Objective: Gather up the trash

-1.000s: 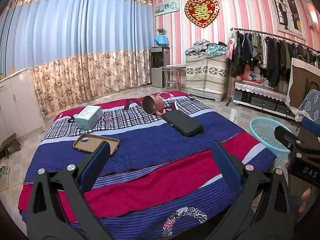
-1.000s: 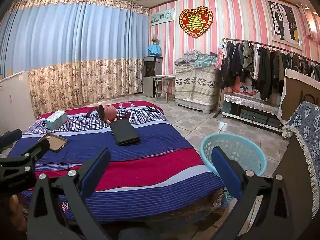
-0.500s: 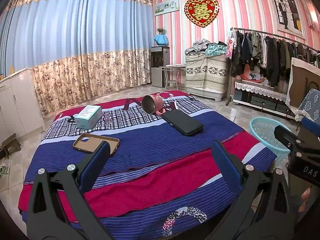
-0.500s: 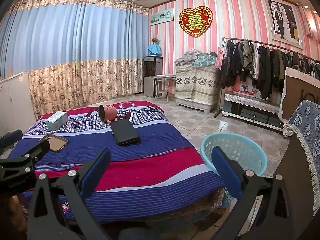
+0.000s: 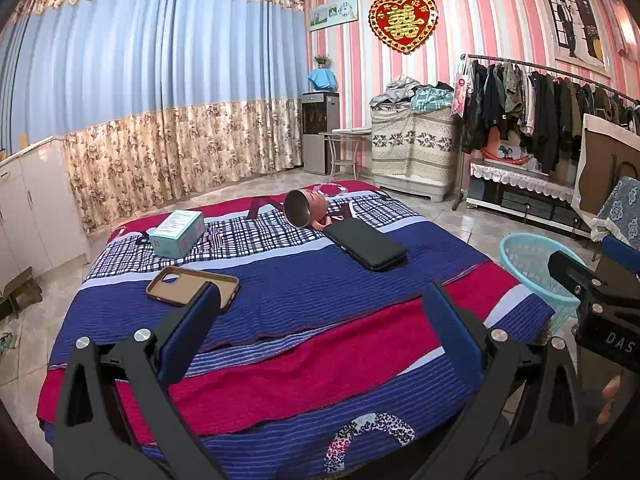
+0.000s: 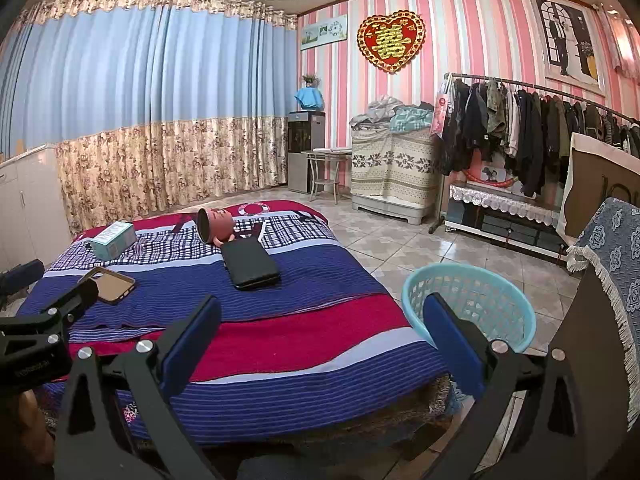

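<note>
Nothing moved; both tools [image 5: 316, 312] [image 6: 318, 322] wide, empty; phone case [image 5: 192, 289] just beyond left tool.

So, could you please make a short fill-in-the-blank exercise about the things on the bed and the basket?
1. The pink cup lies on its ____.
2. Both the left claw and the right claw are ____ and hold nothing.
3. The light blue basket stands on the ____, beside the bed.
4. The black case lies between the cup and the ____ stripe of the cover.

Missing words: side; open; floor; red
</note>
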